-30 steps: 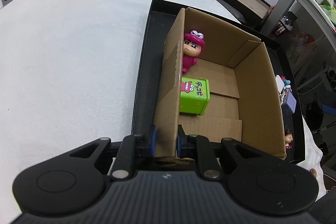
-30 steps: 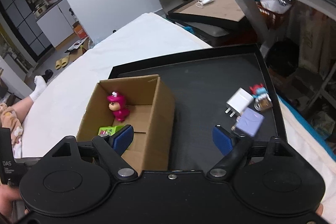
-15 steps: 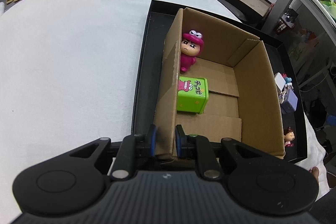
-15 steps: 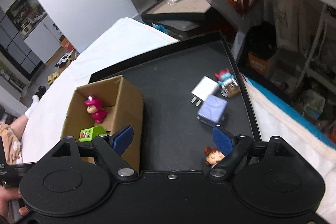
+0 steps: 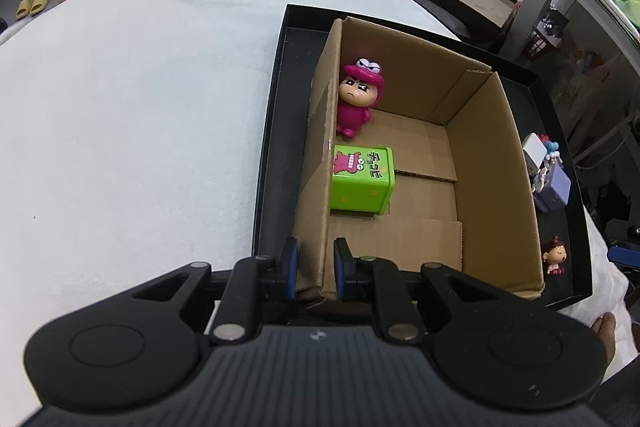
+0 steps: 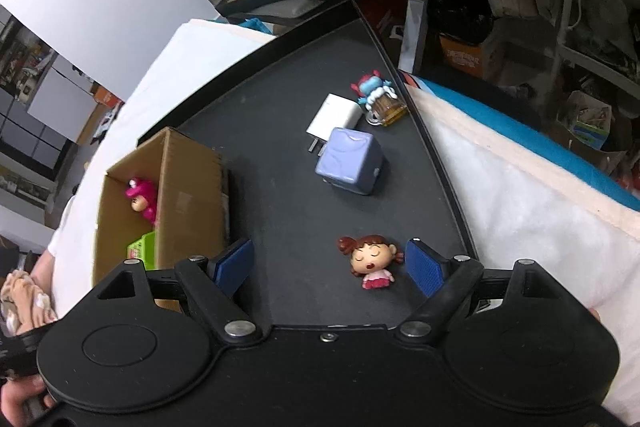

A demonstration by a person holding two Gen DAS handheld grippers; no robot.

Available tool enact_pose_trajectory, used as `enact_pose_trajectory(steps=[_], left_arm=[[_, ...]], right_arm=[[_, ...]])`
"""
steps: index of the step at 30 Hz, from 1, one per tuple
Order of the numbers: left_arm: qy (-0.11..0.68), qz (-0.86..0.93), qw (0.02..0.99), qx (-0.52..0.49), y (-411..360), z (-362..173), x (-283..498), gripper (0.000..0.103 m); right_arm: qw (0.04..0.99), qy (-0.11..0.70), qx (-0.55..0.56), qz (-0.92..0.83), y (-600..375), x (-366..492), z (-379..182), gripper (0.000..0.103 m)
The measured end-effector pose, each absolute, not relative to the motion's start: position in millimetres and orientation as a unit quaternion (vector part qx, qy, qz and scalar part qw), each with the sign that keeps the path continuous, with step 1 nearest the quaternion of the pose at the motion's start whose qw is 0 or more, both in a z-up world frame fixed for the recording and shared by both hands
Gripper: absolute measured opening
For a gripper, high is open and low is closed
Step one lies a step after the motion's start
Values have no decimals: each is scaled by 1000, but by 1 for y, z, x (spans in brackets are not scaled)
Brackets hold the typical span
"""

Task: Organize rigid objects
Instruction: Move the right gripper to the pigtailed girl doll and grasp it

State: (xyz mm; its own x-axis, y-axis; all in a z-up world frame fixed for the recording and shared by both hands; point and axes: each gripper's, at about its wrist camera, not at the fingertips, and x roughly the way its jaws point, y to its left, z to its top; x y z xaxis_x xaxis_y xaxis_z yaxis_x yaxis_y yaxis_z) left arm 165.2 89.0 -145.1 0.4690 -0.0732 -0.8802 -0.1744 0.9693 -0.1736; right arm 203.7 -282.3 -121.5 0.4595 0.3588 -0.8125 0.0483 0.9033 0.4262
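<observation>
Cardboard box, matte and square-cornered, sits on the black tray, its left wall pinched between the nearly closed jaws of the left gripper; glossy pink figure and green tin hug that wall inside. Right gripper, jaws wide and empty, has dropped over the red-haired doll, now between its pads. Bare tray separates doll, lilac cube and box.

The left wrist view looks steeply down from close over the near corner of the cardboard box on the black tray, while the right wrist view looks down the tray's open side, both sharing box, pink figure and girl figurine.
</observation>
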Motion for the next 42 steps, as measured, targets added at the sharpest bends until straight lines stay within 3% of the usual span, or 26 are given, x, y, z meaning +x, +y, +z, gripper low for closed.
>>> enact_pose_trajectory(steps=[10,13,24,26,28,29,42], left_arm=[[522,33,845,-111,86,-148,169,17],[522,33,845,-111,86,-148,169,17],[522,30,845,-111,87,-148,169,17],[520,29,845,-116,88,-148,168,17],[519,28,846,-117,89,-147,167,17],[519,29,846,-115,89,-146,167,17],[517,23,848,-118,91,-147,166,17]], right_arm=[[807,549,203,79,-276,216,-155,78],[811,552,182,69,-269,220,-160,71],[822,560,85,55,-247,227,-173,66],[819,565,80,53,-247,228,-176,54],[814,572,80,60,-246,230,-179,34],[814,572,76,60,-245,230,-180,32],[833,542,76,76,-241,215,-158,31]])
